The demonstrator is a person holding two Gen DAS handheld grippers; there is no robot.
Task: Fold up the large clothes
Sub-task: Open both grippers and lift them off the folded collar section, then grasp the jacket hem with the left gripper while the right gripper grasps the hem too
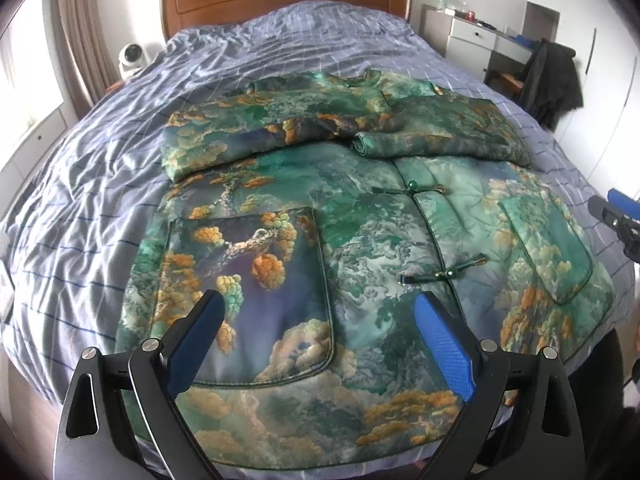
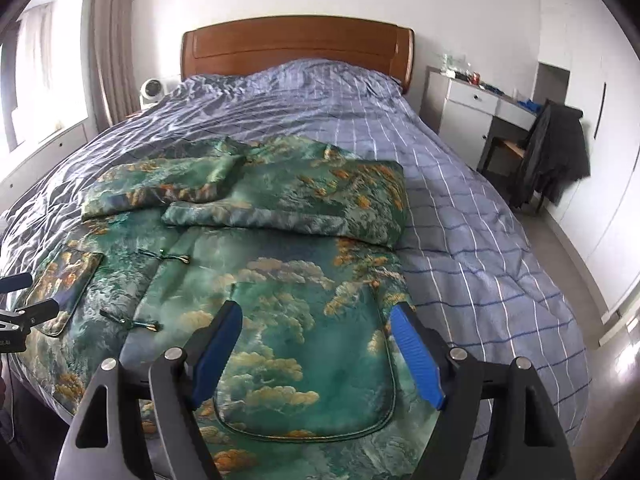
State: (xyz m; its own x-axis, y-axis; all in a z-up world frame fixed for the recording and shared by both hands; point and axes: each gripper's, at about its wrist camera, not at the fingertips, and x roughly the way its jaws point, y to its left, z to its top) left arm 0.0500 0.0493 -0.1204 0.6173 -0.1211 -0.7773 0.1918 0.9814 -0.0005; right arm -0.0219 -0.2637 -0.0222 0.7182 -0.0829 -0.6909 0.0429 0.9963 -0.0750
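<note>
One jacket point(image 1: 360, 220) is spread front-up on the bed point(image 1: 100, 184), its hem nearest the two grippers, with both sleeves folded across the chest. The left gripper point(image 1: 320, 316) is held wide open above the left pocket point(image 1: 248, 292), gripping nothing. The right gripper point(image 2: 316, 320) is likewise spread wide over the right pocket point(image 2: 312, 364), also unloaded; two pockets are counted.

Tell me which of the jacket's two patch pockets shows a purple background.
The pocket ahead of the left claw; it has purple behind orange clusters. The other pocket, ahead of the right claw, is green.
</note>
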